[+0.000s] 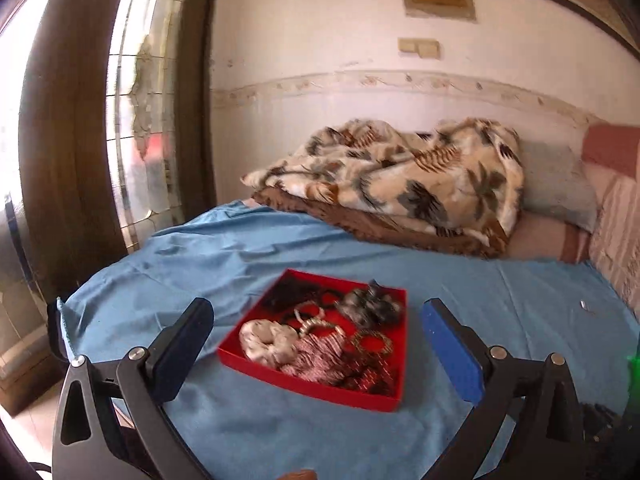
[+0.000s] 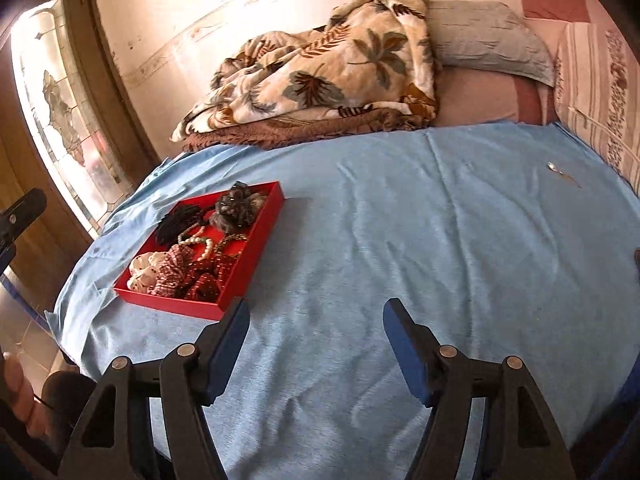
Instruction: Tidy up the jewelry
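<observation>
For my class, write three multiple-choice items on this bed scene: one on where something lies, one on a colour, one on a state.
1. Where do the scrunchies and beads lie?
A. in the tray
B. on the pillow
C. on the floor

2. What colour is the tray?
A. green
B. red
C. white

3. How is the right gripper?
A. shut on beads
B. shut, empty
C. open

Key: 1 A, the pearl beads and white scrunchie sit inside the tray's walls. 2 B, the tray is red. 3 C, the right gripper has its fingers apart over blue cloth.

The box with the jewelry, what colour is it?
Red box, clearest in the right wrist view.
</observation>
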Demonstrator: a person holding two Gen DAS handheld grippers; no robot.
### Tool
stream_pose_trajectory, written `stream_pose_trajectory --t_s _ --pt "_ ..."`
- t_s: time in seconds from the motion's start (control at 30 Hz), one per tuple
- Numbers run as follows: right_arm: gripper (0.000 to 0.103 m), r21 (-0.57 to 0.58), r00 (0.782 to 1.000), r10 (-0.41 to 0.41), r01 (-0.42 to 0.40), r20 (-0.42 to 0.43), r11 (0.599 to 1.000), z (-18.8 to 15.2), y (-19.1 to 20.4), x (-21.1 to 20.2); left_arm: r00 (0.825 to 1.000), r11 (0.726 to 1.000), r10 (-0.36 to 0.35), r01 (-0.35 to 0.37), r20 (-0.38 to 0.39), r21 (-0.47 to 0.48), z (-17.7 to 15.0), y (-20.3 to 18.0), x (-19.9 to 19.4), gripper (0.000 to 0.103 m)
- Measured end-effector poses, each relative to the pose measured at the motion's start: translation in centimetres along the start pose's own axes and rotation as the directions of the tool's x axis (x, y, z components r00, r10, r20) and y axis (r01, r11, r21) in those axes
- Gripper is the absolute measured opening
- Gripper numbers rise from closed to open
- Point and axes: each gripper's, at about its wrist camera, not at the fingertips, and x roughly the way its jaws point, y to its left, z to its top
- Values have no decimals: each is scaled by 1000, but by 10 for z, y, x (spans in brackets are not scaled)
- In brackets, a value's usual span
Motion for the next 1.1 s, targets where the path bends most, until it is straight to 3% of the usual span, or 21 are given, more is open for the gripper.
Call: stream_pose_trajectory --t_s 0.17,0.37,1.1 --pt "77 -2 999 -45 45 12 999 -3 -5 -3 998 998 19 -15 -61 59 -9 -16 4 103" --pt "82 -48 993 -107 110 55 993 -3 0 -9 993 999 30 -25 -118 47 -17 -11 13 103" --pt "87 -138 985 -154 164 77 977 -6 22 -7 971 1000 3 -2 -238 1 -38 7 38 103"
